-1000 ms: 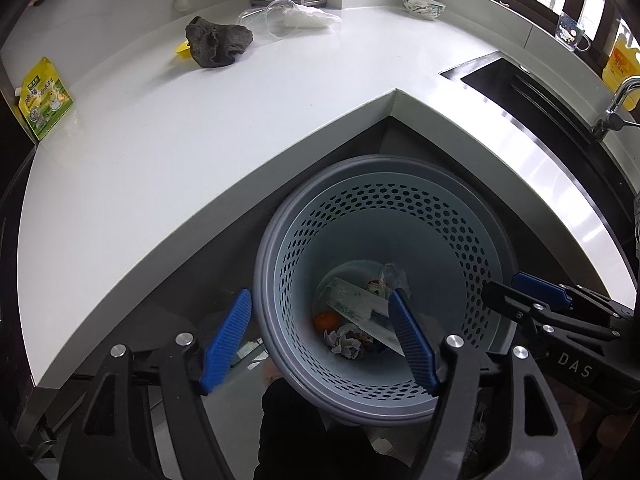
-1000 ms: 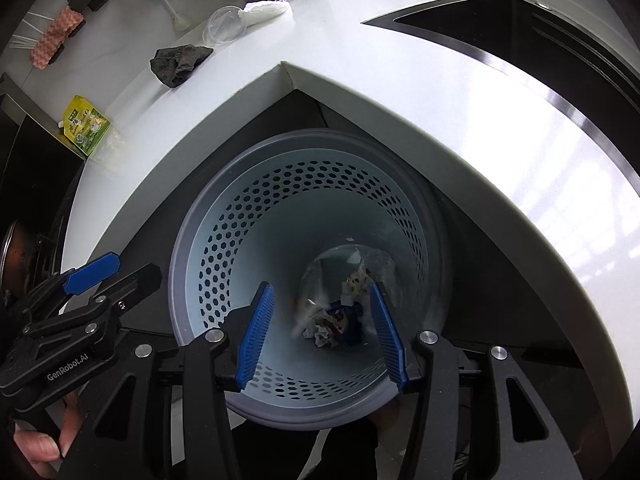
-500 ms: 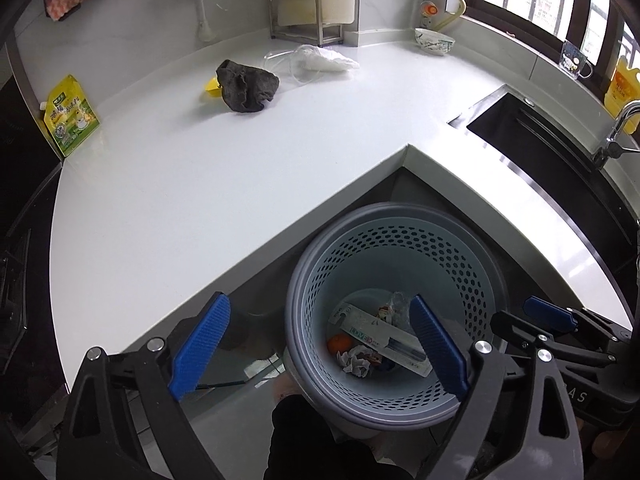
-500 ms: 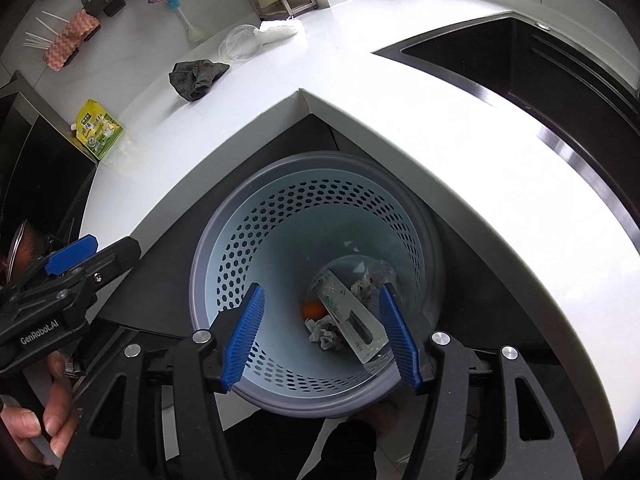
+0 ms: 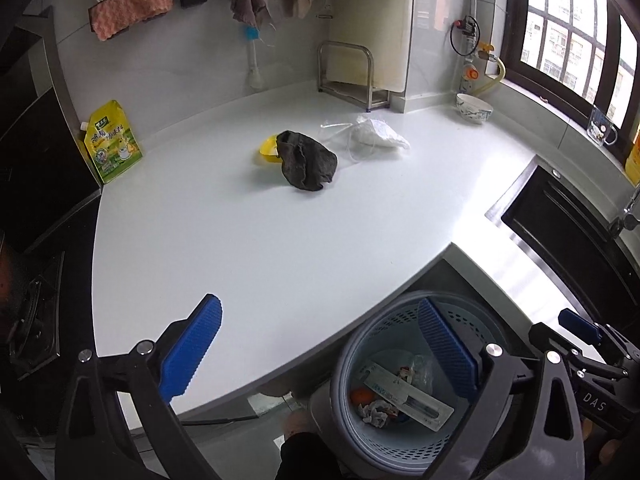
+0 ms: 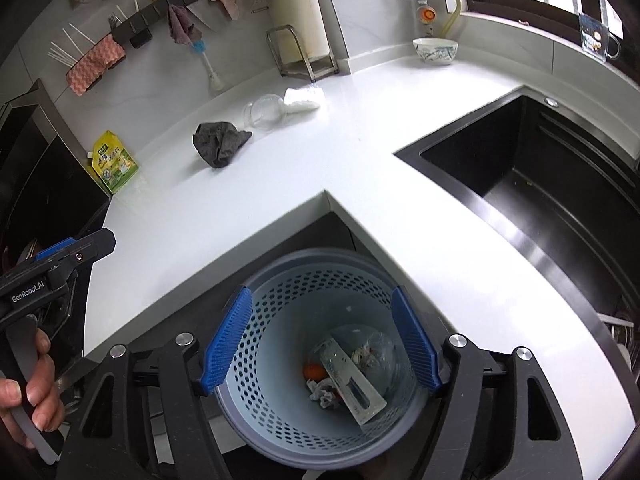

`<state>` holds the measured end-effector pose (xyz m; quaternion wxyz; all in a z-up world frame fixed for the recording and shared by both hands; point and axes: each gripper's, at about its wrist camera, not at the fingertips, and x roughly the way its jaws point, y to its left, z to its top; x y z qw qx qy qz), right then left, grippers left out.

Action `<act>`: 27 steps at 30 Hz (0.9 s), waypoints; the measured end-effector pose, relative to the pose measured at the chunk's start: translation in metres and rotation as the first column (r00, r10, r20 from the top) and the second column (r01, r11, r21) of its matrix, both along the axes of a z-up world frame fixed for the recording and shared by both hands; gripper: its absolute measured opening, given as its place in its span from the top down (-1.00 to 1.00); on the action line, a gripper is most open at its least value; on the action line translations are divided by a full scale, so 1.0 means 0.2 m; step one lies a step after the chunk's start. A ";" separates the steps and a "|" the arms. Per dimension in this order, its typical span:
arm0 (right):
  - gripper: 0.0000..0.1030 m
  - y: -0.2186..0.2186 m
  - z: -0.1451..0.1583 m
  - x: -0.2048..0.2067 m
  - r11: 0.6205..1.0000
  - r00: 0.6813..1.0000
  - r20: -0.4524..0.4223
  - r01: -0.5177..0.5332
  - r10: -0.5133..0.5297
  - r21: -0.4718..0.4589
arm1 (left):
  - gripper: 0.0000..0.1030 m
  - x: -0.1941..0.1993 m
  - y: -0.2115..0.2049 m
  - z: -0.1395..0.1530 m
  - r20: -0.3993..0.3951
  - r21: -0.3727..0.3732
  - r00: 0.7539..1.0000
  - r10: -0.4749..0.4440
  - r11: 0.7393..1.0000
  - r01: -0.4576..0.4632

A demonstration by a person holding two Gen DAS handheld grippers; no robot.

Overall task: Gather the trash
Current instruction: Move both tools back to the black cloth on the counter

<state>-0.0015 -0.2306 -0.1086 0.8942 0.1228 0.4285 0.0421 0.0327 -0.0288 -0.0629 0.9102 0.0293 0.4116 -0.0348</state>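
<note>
Left hand-held gripper (image 5: 320, 354): jaws opening, spread wide, nothing between the blue pads; it hangs above the tabletop edge and the bin.
Right hand-held gripper (image 6: 322, 342): jaws opening, nothing gripped; it hangs over the bin mouth, its pads framing the bin's inside.
Bin (image 6: 280, 320): grey, perforated, standing on the floor in the inner corner under the tabletop (image 5: 260, 232).
Trash in bin: a flat white packet (image 6: 354, 386), crumpled paper (image 6: 322, 394) and something small and orange (image 6: 313, 371) lie at the bottom.
On the tabletop: a dark rag (image 5: 306, 160) touching a small yellow thing (image 5: 269, 148), with clear plastic and a white wad (image 5: 380, 136) just beside.
Sink (image 6: 540, 184): black, to the right.
</note>
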 end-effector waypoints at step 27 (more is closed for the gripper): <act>-0.53 0.04 0.03 1.40 0.995 0.996 0.046 -0.069 0.072 -0.069 | -0.88 0.98 0.16 -0.12 0.039 -0.095 0.980 0.193 0.977 -0.189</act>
